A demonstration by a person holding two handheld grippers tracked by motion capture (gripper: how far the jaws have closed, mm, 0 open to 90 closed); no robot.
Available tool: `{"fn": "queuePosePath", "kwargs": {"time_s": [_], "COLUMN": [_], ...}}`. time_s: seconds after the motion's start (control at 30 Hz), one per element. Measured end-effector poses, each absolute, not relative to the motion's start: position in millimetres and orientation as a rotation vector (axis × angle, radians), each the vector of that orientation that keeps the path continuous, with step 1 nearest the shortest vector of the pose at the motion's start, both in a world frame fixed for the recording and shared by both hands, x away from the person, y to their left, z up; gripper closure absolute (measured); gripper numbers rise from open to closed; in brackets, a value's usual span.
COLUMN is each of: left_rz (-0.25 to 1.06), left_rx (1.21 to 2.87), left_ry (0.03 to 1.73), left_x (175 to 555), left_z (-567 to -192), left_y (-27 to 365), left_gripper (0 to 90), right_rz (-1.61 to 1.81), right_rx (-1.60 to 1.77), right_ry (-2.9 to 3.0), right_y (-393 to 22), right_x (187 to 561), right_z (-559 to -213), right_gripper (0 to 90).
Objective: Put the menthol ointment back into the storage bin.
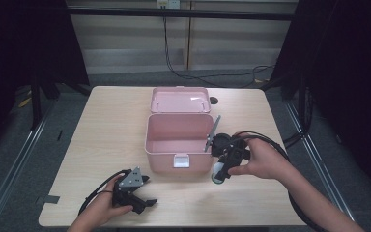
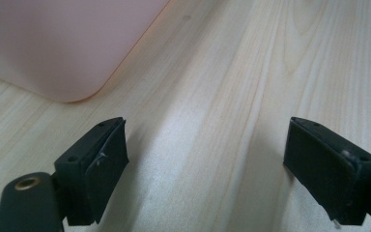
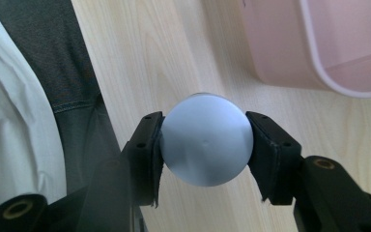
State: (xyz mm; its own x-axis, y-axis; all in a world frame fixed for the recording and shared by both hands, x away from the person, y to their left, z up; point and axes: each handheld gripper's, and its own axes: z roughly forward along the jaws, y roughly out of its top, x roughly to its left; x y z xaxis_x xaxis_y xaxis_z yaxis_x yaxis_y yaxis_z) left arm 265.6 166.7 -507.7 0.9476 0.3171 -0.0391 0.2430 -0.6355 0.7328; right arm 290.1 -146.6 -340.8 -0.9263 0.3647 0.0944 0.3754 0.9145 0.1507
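Right claw pinches a pale ball just beside the open pink box, not yet inside. Left claw spread, empty, on bench.

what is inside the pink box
The visible part of the pink box is bare: back wall and some floor. Its front wall hides the floor nearest the person. The ball is outside, in the right gripper.

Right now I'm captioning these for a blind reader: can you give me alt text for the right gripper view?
A pale blue-grey ball is clamped between the two black jaws of the right gripper, held above a light wooden table. The rim and wall of an open pink box sit at upper right, and a person's clothing shows at left.
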Motion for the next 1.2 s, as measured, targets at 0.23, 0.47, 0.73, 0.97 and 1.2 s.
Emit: {"fn": "queuePosePath", "kwargs": {"time_s": [0.23,0.47,0.73,0.97,1.2], "left_rz": [0.118,0.115,0.117,0.116,0.117], "left_rx": [2.29,2.29,2.29,2.29,2.29], "left_ry": [0.393,0.391,0.391,0.392,0.392], "left_x": [266,266,265,265,265], "left_z": [-507,-507,-507,-507,-507], "left_y": [167,167,168,168,168], "left_gripper": [15.0,15.0,15.0,15.0,15.0], "right_rz": [-0.269,-0.249,-0.249,-0.241,-0.263], "right_rx": [-0.574,-0.598,-0.606,-0.619,-0.668], "right_ry": [-3.01,-3.011,-3.016,-3.025,-3.011], "right_y": [-142,-139,-134,-132,-130], "right_x": [295,302,312,321,332], "right_z": [-321,-308,-300,-295,-291], "right_gripper": [50.4,50.4,50.3,50.3,50.3]}}
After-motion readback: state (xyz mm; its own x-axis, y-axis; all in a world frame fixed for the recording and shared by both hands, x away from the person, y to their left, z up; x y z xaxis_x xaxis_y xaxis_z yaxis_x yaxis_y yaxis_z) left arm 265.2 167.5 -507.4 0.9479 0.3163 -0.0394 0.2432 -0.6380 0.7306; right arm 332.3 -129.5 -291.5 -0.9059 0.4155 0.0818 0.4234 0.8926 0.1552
